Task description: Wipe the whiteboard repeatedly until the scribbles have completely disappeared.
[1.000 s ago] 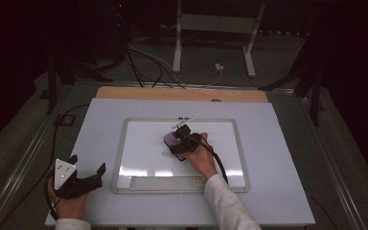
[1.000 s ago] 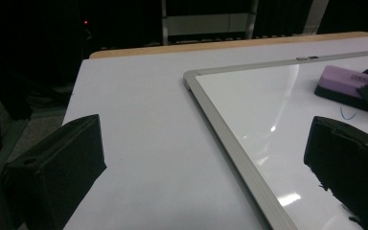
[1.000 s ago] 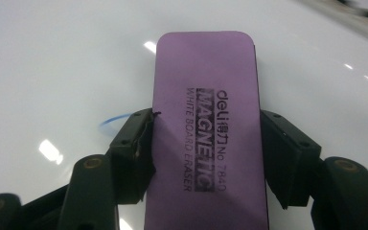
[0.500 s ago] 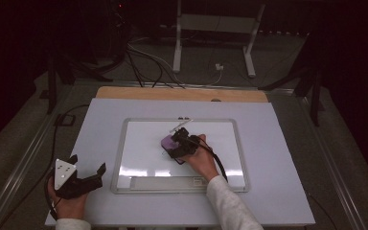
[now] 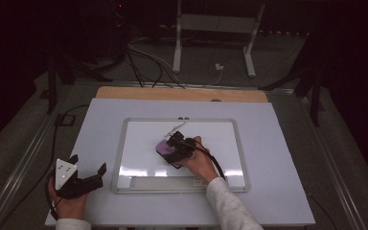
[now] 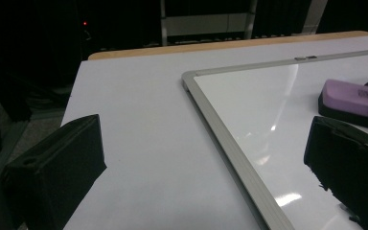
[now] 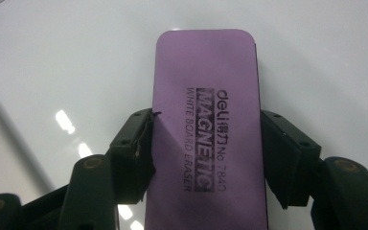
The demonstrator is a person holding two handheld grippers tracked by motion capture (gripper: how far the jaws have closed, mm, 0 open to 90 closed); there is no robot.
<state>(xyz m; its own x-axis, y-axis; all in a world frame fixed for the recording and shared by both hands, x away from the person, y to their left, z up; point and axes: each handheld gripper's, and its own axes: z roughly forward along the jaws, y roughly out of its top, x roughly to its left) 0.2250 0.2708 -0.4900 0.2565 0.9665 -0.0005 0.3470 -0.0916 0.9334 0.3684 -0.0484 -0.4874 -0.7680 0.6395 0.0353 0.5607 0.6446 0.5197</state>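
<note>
The right hand-held gripper pinches the purple eraser by its long sides, flat on the whiteboard near its middle. The left hand-held gripper rests spread on the tabletop.

Black left hand-held gripper with grey three-cornered plate, black right hand-held gripper trailing cable, white sleeves
</note>
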